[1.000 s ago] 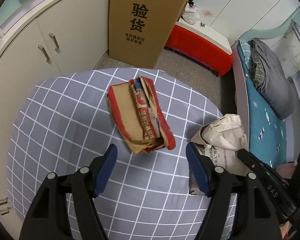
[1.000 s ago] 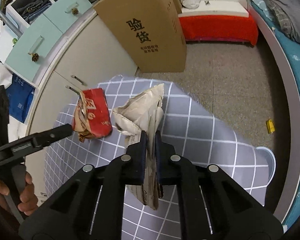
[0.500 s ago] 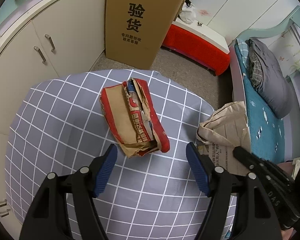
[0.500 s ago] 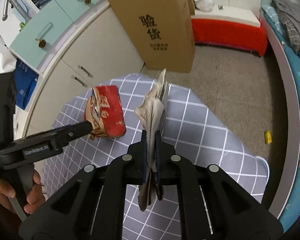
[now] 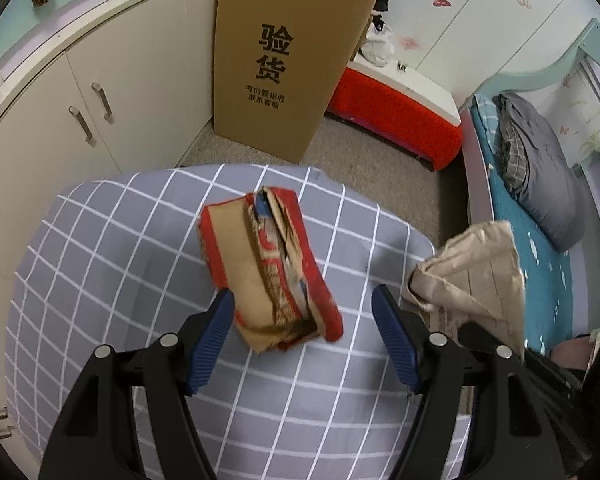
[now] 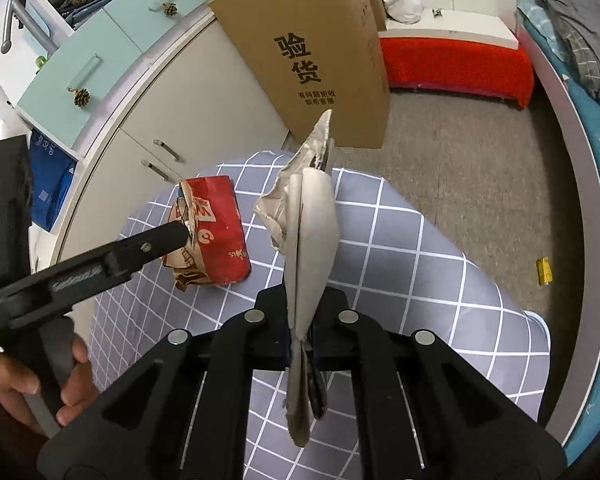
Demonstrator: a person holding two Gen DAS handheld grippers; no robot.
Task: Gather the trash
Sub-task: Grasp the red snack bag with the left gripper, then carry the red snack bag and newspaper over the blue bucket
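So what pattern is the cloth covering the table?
Grey cloth with a white grid of squares; clearest in the left wrist view.

crushed red-and-tan cardboard carton [image 5: 270, 270], flattened and torn, printed panels split along the top, brown inner board showing at the near end. lying on its side on the grey checked tablecloth [image 5: 112, 248], long axis running from the far edge toward the near right, near end ragged and open. in the right wrist view [image 6: 212, 232] resting left of centre on the cloth, red face up. second piece: crumpled beige paper packaging [image 6: 310, 224], creased and folded flat, edges torn, held upright and lifted clear of the cloth, narrow tip pointing up, lower end hanging down. well apart from the carton.
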